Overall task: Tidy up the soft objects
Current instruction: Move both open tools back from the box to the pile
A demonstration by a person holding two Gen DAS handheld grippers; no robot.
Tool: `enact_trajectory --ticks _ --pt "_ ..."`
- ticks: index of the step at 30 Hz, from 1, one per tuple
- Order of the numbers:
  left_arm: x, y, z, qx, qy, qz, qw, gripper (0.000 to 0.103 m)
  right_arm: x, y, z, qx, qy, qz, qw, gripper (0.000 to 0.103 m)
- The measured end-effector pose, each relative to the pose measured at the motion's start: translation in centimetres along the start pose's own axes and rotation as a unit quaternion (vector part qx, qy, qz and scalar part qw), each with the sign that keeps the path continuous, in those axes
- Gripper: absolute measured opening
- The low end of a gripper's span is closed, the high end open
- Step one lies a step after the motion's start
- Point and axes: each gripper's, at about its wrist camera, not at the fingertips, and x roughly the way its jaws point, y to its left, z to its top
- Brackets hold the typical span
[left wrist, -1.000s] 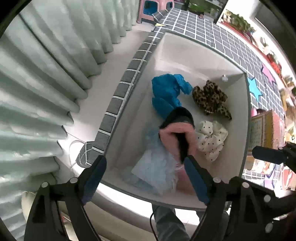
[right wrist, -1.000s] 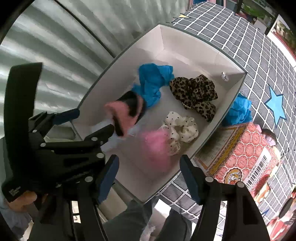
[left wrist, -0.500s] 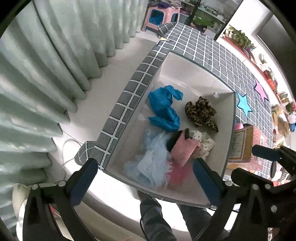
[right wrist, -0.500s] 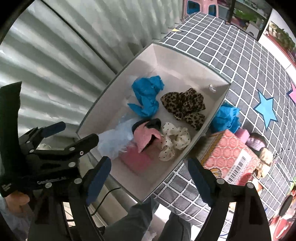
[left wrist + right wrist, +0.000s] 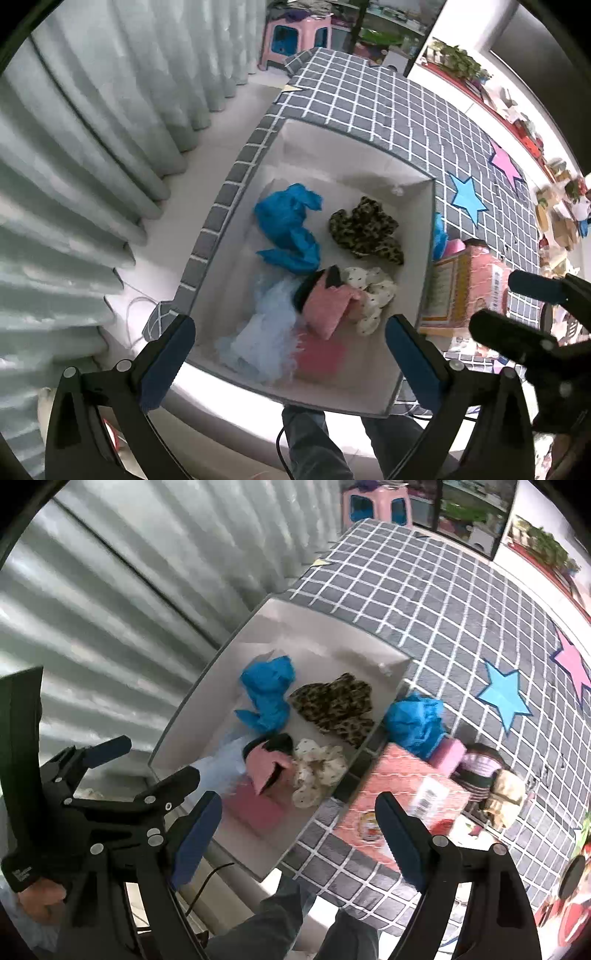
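Both pairs of jaws stood wide apart and held nothing: the left gripper (image 5: 284,354) hung above the near end of the box (image 5: 428,258), the right gripper (image 5: 299,834) above its near corner.

Inside the box lay a pink and black cloth (image 5: 325,306), near the middle toward 6 o'clock, touching a spotted white scrunchie (image 5: 373,295) at its 3 o'clock. A leopard scrunchie (image 5: 365,230) sat at 1 o'clock, a blue bag (image 5: 288,229) at 11 o'clock, and a pale blue tulle piece (image 5: 258,332) with a pink patch (image 5: 317,354) at 7 o'clock.

Most of the sorting looked done. Outside the box, at its 3 o'clock on the checked worktop (image 5: 424,620), a second blue bag (image 5: 417,720), a pink block (image 5: 448,755) and a striped band (image 5: 480,771) remained beside a red carton (image 5: 391,794), likely still to be put away.
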Motion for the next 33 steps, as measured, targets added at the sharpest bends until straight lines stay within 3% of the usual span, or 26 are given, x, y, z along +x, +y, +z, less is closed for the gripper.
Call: enact_trajectory --ticks 16,33 --pt "-0.2 -7.8 3.2 0.07 0.0 -0.011 0.9975 0.103 -3.9 -10.0 -1.0 0.106 -0.039 -0.017 0.993 0.086" --pt "1.7 -18.4 6.1 0.152 0.022 -0.025 0.9878 0.103 -2.9 -21.5 -4.9 0.223 -0.014 -0.031 0.974 0.086"
